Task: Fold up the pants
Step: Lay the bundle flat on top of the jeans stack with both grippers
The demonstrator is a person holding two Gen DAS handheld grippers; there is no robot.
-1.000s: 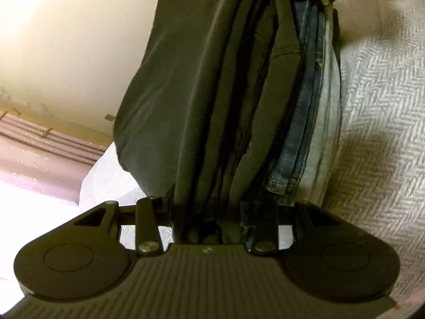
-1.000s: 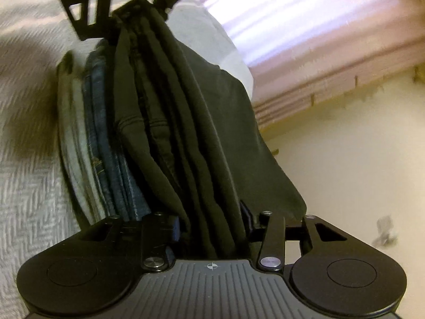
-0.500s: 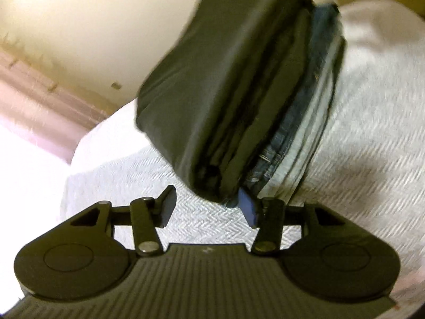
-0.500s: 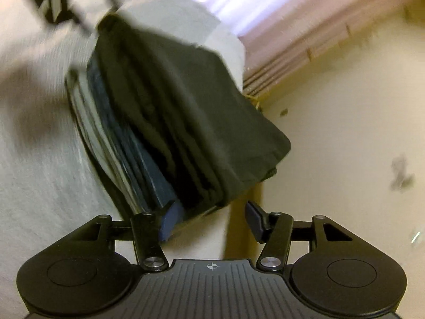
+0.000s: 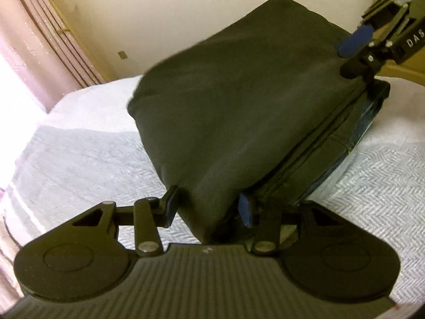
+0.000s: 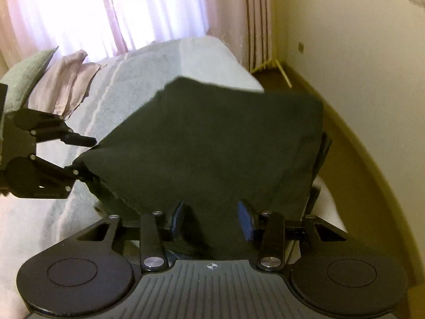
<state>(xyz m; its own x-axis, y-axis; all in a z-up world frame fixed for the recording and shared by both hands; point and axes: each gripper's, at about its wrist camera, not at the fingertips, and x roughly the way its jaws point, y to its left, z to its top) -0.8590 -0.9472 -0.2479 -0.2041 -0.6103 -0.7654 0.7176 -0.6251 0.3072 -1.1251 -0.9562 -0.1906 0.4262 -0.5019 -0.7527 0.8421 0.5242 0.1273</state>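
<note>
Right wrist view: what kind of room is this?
Most likely a bedroom. The folded dark pants lie on a bed with a pale woven bedspread, pillows sit at its far end, and sheer pink curtains cover a bright window behind.

White letters "DAS" on the black body of the right hand-held gripper (image 5: 356, 36), top right of the left wrist view; word runs off the frame edge, probably longer. A small crosshair mark, not text, on the right hand-held gripper's ribbed grey housing (image 6: 212, 287). Nothing else legible.
</note>
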